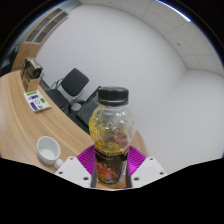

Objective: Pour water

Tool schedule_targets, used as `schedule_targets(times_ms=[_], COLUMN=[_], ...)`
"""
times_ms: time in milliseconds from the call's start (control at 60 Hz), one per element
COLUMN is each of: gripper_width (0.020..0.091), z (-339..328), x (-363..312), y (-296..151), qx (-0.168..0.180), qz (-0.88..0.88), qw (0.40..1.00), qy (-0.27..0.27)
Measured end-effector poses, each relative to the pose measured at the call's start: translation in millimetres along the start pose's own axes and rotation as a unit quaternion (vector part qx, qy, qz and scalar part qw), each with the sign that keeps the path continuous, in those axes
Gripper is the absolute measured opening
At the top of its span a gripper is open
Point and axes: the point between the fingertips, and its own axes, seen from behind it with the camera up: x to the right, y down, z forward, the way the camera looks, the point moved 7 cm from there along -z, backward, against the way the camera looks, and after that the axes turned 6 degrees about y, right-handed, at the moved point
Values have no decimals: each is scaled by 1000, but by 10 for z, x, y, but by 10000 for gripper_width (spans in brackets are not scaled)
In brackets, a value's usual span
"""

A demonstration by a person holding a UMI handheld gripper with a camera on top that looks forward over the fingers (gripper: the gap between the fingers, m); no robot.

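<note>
A clear plastic bottle [110,130] with a black cap and a colourful label stands upright between my gripper's [111,164] two fingers, lifted above the wooden table [25,125]. Both pink pads [86,160] press against its lower labelled part, so the gripper is shut on it. Yellowish liquid shows inside the bottle. A white cup [48,149] sits on the table below and to the left of the bottle, close to the left finger.
A small green-and-white card or box [38,99] lies farther back on the table. Black office chairs [74,88] stand beyond the table's edge, before a white wall. A dark object [33,68] sits at the table's far end.
</note>
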Motion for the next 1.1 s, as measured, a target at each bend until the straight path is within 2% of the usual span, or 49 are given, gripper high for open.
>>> schedule_targets(times_ms=[133,333,500,600,633,683,817,867,900,950,967,1000,1067,1100], gripper_width=[391,389,391,406,399,409,509,566,641,836,874,830,867,860], z=[39,169,309,325,330,316,293,294,285,231,204,140,-11,-113], x=[-70,-365,-600,-728,-703,-707,-736,-736,-739,-732,-718,-674,-572,-528], y=[291,889,1263,1469,1460,1473,1472,1489,1502,1506,1497,1488,1474,1453], qx=[-14,-40,-42,-60,-42,-35,-18,-25,-35,-47,-48,-51,-62,-68], qz=[159,294,311,327,337,338,318,310,308,306,306,304,296,289], qw=[985,945,938,930,929,928,936,938,938,937,936,938,942,944], qy=[-72,-134,-150,-155,-150,-149,-151,-154,-158,-165,-165,-160,-146,-143])
